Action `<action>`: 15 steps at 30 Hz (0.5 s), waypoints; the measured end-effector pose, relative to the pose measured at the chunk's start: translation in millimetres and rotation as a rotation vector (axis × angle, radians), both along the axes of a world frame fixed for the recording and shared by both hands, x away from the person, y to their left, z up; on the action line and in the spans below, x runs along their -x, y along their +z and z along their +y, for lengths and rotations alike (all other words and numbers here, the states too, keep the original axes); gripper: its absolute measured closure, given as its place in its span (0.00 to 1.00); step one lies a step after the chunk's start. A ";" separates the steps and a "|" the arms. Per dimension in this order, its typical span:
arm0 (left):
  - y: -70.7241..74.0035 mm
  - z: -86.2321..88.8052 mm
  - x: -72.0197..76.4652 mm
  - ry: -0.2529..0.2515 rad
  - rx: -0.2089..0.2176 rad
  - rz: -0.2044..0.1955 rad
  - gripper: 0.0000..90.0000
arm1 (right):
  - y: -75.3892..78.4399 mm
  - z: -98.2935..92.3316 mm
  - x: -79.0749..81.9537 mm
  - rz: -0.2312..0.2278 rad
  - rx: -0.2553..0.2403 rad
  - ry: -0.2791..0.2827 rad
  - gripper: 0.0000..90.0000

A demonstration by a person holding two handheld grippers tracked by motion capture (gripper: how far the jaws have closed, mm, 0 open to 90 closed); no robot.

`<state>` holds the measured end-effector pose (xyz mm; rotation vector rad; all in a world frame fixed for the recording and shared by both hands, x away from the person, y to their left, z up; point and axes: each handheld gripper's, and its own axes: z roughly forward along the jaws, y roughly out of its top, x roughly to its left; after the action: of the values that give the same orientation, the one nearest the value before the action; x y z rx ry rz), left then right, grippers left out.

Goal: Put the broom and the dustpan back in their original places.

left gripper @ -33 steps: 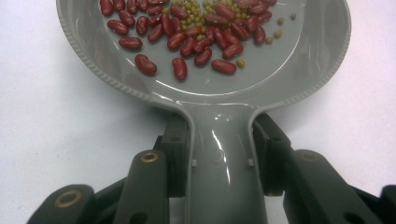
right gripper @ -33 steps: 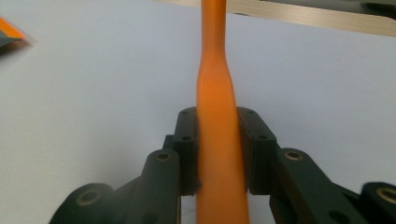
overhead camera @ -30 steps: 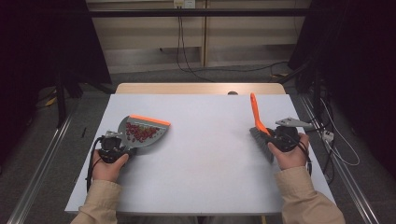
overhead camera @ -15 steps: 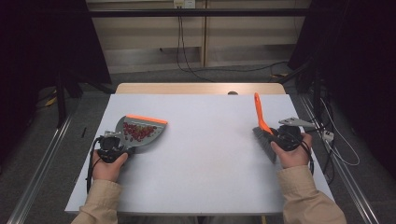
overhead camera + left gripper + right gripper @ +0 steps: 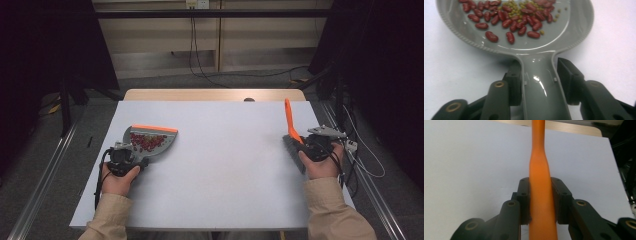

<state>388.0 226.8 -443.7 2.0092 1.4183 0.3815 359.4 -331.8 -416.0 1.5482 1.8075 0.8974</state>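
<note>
Left gripper [image 5: 131, 161] at the table's [image 5: 225, 175] 8 o'clock, hand [image 5: 118, 181] behind it. Jaws have just been opening; in the left gripper view the right pad stands clear of the dustpan [image 5: 524, 47] handle, the left pad looks just beside it, so the grip is loosened with the handle between the jaws. Dustpan [image 5: 149, 142] lies flat on the table, orange-edged mouth toward 1 o'clock, handle toward 7 o'clock. Red beans [image 5: 509, 17] and small green ones [image 5: 515, 6] are heaped in the pan.

Middle of the table is bare white.

Right gripper [image 5: 306, 149] at the table's 3 o'clock, hand [image 5: 320, 167] behind it. Jaws pressed together on the brush [image 5: 290, 125] handle; right gripper view shows both pads tight against the orange handle [image 5: 539, 195]. Handle points to 12 o'clock, dark bristles toward 6 o'clock, near the table's right edge
</note>
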 end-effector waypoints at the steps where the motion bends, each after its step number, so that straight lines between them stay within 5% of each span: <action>1: -0.2 -1.0 0.7 -0.003 0.005 0.000 0.61 | -0.5 0.2 0.0 0.001 0.023 -0.007 0.79; 3: -0.1 -2.1 1.6 -0.010 0.009 0.001 0.59 | -1.8 2.4 0.6 -0.006 0.050 -0.007 0.79; 15: 1.3 -4.6 7.3 -0.047 0.047 -0.008 0.52 | -5.3 13.7 -0.3 -0.005 0.008 0.007 0.79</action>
<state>380.7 222.2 -442.4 1.9969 1.3604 0.3329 359.7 -318.1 -421.3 1.5340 1.8123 0.8953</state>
